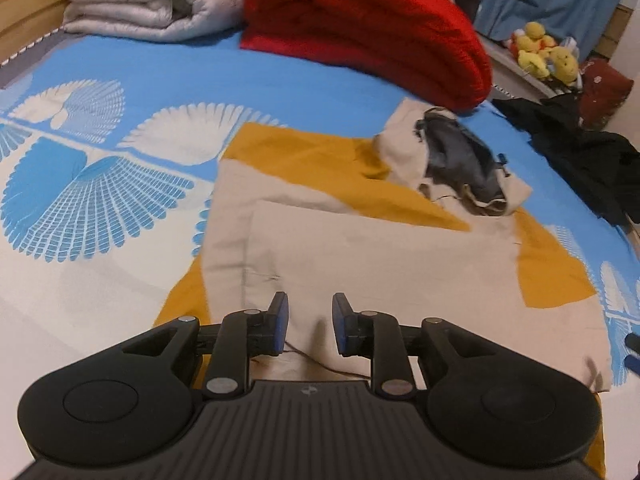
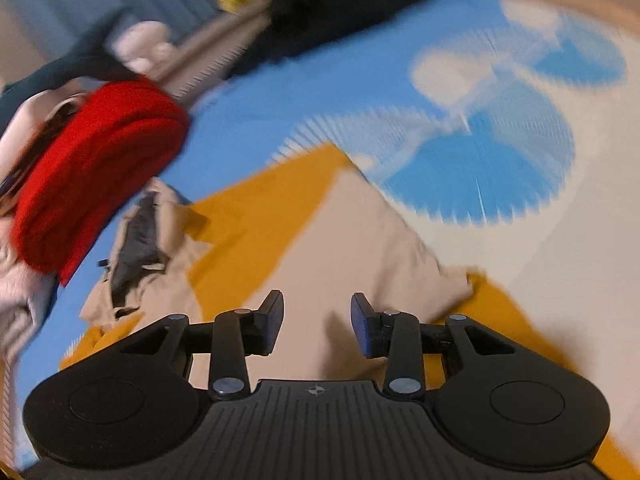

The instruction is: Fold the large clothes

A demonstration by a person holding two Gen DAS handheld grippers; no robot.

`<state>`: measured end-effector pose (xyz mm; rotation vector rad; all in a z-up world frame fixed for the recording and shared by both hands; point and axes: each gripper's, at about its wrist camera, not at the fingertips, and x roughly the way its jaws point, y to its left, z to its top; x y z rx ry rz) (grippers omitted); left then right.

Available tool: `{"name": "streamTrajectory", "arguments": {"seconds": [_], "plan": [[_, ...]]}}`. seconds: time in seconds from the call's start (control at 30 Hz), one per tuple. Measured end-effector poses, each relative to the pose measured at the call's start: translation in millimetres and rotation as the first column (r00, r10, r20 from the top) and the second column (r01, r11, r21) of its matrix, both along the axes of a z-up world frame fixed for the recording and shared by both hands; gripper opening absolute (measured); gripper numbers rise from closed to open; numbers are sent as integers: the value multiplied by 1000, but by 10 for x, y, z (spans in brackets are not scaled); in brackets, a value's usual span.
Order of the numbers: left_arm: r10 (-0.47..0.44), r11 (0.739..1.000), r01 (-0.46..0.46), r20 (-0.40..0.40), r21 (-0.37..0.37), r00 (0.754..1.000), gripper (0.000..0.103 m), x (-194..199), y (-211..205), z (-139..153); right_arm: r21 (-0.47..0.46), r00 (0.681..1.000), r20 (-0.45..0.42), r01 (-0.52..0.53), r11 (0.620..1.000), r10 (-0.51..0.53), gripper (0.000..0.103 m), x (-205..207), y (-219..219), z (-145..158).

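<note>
- I read the step in hand as a release after a fold: the large beige and mustard-yellow cloth garment (image 1: 360, 248) lies flattened on the blue and white fan-patterned bed sheet (image 1: 80, 200), its beige panel folded over the mustard layer.
- My left gripper (image 1: 308, 320), at the lower centre of the left wrist view, has its jaws slightly apart; only a low ridge of beige cloth lies in the gap, and the blue pads (image 1: 280, 320) do not press on it.
- My right gripper (image 2: 316, 320) is spread a little wider over the same beige panel, with nothing pinched. That view is smeared, so I cannot make out fine edges there.
- The garment fills the middle of both frames. In the left wrist view its long axis runs from the lower centre towards the upper right, ending in a crumpled beige end with dark grey lining (image 1: 460, 160), which lies just short of the rolled red blanket (image 1: 368, 28).
- Next, I judge, I need to tidy that crumpled end: pinch its loose edge with both grippers, lift it clear, and lay it back flat over the beige panel, square to the fold already made.
- Mustard corners stick out at the left and right, so the edges want aligning.
</note>
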<state>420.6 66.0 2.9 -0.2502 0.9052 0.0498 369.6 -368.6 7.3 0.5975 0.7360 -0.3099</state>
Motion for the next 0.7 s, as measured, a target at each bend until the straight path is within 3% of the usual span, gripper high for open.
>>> {"name": "streamTrajectory", "arguments": {"seconds": [0.17, 0.5, 0.7], "plan": [[-20, 1000, 19, 71, 16, 997, 26, -153, -167, 183, -142, 995, 56, -70, 987, 78, 39, -176, 138, 264], [-160, 986, 148, 161, 79, 974, 26, -514, -725, 430, -241, 985, 73, -133, 961, 154, 39, -547, 180, 440], [-271, 956, 245, 170, 158, 947, 26, -594, -1055, 461, -264, 981, 75, -156, 952, 182, 39, -650, 120, 494]]}}
